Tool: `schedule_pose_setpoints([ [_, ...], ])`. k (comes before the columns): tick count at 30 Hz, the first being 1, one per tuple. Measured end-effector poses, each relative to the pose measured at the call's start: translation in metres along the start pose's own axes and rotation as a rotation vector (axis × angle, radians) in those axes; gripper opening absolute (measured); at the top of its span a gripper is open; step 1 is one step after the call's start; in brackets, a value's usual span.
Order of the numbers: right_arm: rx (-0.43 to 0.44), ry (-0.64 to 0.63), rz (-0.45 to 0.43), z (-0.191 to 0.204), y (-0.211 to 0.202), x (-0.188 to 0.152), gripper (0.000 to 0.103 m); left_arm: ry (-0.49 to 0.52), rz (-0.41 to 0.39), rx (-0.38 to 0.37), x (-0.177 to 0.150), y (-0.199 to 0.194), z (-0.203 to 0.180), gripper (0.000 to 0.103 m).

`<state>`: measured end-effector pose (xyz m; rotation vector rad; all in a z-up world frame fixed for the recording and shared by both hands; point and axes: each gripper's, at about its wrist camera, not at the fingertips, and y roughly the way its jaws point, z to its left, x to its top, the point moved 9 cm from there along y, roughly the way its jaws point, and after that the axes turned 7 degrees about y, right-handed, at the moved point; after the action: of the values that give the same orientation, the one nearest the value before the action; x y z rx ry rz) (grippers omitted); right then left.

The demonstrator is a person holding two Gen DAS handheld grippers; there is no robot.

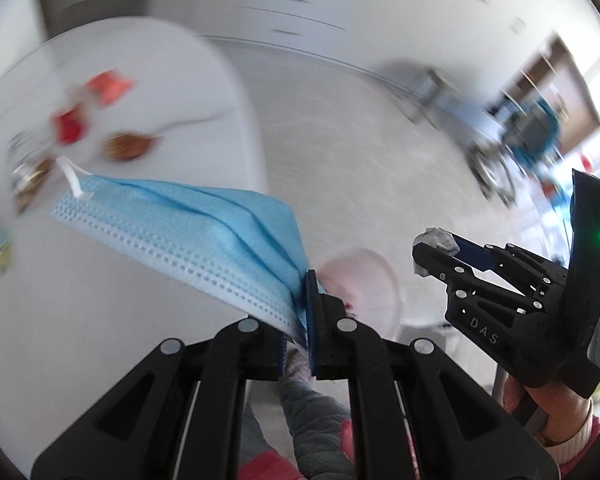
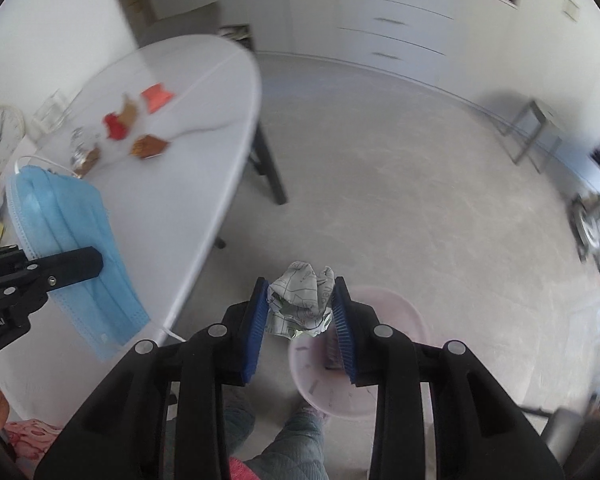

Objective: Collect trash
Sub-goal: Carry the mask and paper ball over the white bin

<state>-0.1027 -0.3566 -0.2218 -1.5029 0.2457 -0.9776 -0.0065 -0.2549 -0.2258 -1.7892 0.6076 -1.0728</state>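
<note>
Table [image 2: 188, 184] sits far left in your right wrist view, white and rounded, with leftover scraps on it: a red wrapper [image 2: 115, 125], an orange-red wrapper [image 2: 158, 97], a brown wrapper [image 2: 148, 146] and some shiny bits near a clear container, too blurred to name. Your left gripper [image 1: 306, 312] is clamped tight on one end of a blue face mask [image 1: 188, 232]; the mask trails out to the left of the jaws, over the table's near edge, with its white ear loop [image 1: 71, 178] at the far end. Moving right, your right gripper [image 2: 300, 312] is closed on a crumpled paper ball [image 2: 302, 304], pads pressing both sides of it, nothing slack. Pink bin [image 2: 400, 320] stands on the grey floor directly below that paper ball, just right of the table. Left wrist view shows the same bin [image 1: 364, 280] just beyond the mask's pinched end, with the right gripper further right.
</note>
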Motion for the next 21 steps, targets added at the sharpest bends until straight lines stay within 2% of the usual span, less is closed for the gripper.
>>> schedule_pose_setpoints([
  [4, -0.048, 0.094, -0.025, -0.063, -0.023, -0.016, 0.033, 0.099, 0.03, -0.071, 0.008, 0.02, -0.068, 0.008],
  [8, -0.066, 0.147, -0.04, -0.104, -0.036, -0.025, 0.033, 0.179, 0.062, -0.082, 0.009, 0.038, -0.119, 0.008],
  [18, -0.053, 0.186, -0.055, -0.138, -0.041, -0.035, 0.033, 0.222, 0.105, -0.072, 0.006, 0.058, -0.158, 0.008],
  [19, -0.051, 0.187, -0.054, -0.139, -0.041, -0.035, 0.033, 0.225, 0.112, -0.073, 0.004, 0.059, -0.16, 0.009],
  [21, -0.048, 0.188, -0.052, -0.142, -0.041, -0.037, 0.033, 0.225, 0.126, -0.061, 0.004, 0.062, -0.161, 0.028],
])
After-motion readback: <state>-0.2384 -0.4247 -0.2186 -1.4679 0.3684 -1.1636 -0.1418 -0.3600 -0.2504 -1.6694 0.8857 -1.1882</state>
